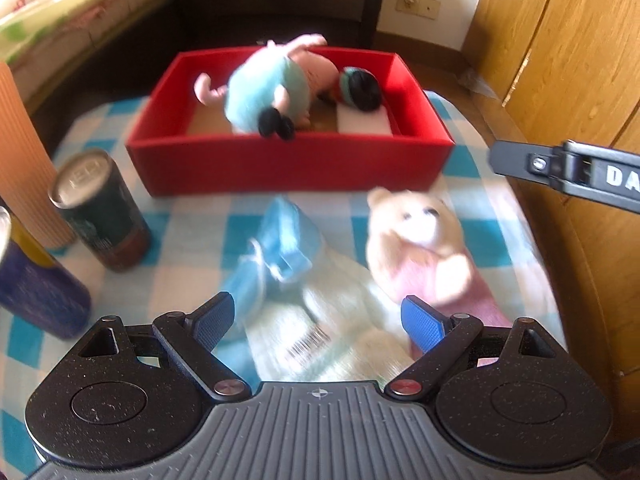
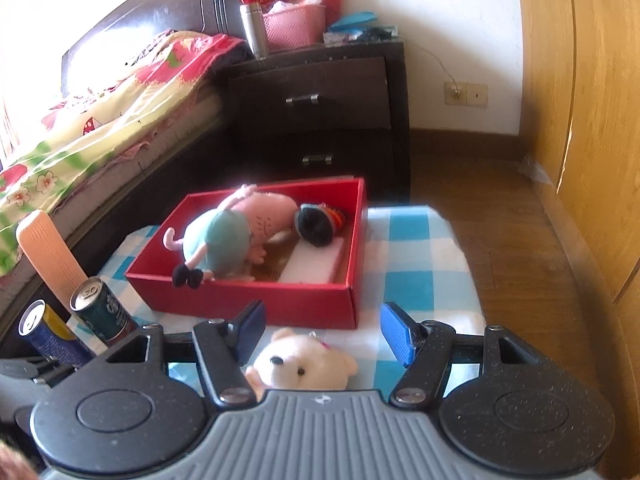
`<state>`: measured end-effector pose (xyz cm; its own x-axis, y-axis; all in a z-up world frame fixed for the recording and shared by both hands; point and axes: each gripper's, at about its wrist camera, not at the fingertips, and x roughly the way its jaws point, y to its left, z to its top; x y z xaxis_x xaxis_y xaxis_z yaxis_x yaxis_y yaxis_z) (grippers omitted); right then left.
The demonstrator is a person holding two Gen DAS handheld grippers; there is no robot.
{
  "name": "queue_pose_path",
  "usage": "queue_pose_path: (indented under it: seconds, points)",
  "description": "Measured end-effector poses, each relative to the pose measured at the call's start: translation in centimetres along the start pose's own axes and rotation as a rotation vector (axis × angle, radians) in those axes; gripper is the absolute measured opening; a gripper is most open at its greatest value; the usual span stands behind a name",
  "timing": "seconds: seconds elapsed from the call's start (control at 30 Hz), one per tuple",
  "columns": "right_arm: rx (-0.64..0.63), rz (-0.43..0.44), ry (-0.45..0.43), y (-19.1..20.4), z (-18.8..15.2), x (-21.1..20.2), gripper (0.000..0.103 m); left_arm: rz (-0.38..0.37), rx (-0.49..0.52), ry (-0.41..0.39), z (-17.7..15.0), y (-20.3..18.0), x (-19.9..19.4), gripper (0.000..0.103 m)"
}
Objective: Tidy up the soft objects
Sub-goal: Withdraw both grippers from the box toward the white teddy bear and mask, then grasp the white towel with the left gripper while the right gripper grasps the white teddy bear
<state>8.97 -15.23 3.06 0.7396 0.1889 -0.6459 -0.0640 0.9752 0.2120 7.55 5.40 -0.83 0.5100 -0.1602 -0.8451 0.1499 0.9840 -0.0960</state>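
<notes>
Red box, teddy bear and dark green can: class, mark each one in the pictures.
red box (image 2: 256,300), right wrist view, on its front wall.
teddy bear (image 1: 416,220), left wrist view, on its face.
dark green can (image 1: 100,216), left wrist view, on its side.

Four soft toys (image 1: 416,248), two cans (image 1: 100,210), one red box (image 1: 288,164).

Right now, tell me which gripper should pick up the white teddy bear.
Right. The right gripper hangs open with the white teddy bear centred just under it. The left gripper faces the blue cloth, with the bear off beside its right finger.
</notes>
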Motion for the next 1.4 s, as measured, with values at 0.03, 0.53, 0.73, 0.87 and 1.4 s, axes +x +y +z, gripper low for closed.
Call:
queue_pose_path:
  seconds: [0.03, 0.53, 0.73, 0.87, 1.4]
  points:
    - [0.005, 0.0, 0.007, -0.1, -0.1, 0.1, 0.042, -0.01, -0.002, 0.01, -0.2, -0.2, 0.1, 0.088]
    - [-0.006, 0.007, 0.029, 0.0, 0.0, 0.7, 0.042, -0.041, -0.055, 0.13, -1.2, -1.0, 3.2, 0.036]
    - [0.024, 0.016, 0.075, -0.2, 0.2, 1.8, 0.042, -0.058, -0.09, 0.107, -1.0, 0.7, 1.8, 0.018]
    - [0.052, 0.031, 0.117, -0.1, -0.1, 2.8, 0.044, -0.062, -0.116, 0.074, -0.8, 2.2, 0.2, 0.014]
    - [0.02, -0.04, 0.296, 2.4, -2.5, 9.4, 0.057, -0.061, -0.095, 0.121, -1.2, 1.3, 1.9, 0.076]
